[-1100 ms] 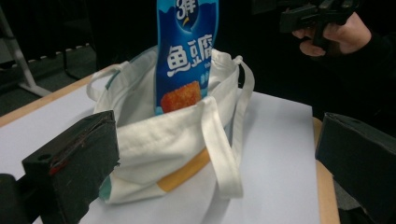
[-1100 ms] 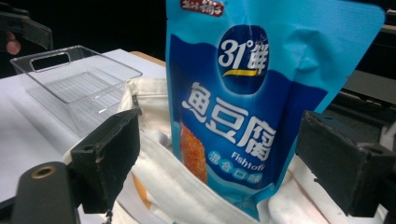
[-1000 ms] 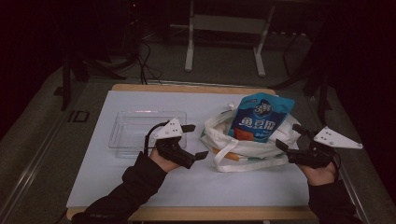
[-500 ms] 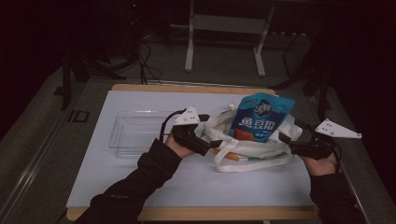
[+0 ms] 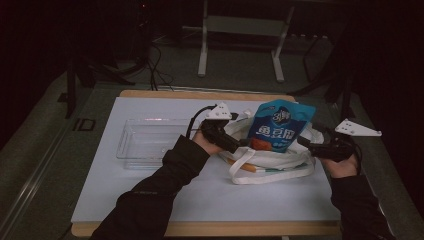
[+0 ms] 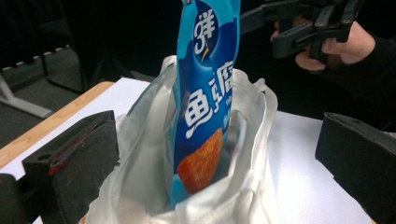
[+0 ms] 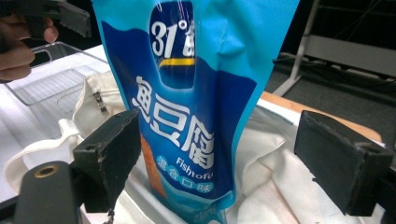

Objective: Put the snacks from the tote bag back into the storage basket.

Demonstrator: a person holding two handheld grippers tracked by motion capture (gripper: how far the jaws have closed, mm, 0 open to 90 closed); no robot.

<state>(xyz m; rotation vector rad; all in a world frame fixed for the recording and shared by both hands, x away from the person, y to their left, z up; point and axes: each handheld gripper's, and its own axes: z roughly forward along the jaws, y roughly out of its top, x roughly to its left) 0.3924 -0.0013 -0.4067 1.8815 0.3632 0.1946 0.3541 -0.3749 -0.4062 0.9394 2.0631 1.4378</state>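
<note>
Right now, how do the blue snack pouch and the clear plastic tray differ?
The blue snack pouch stands upright inside the white cloth bag; the clear plastic tray lies flat on the table, beside that bag. The pouch is opaque and printed; the tray is see-through and plain. Neither is gripped.
</note>
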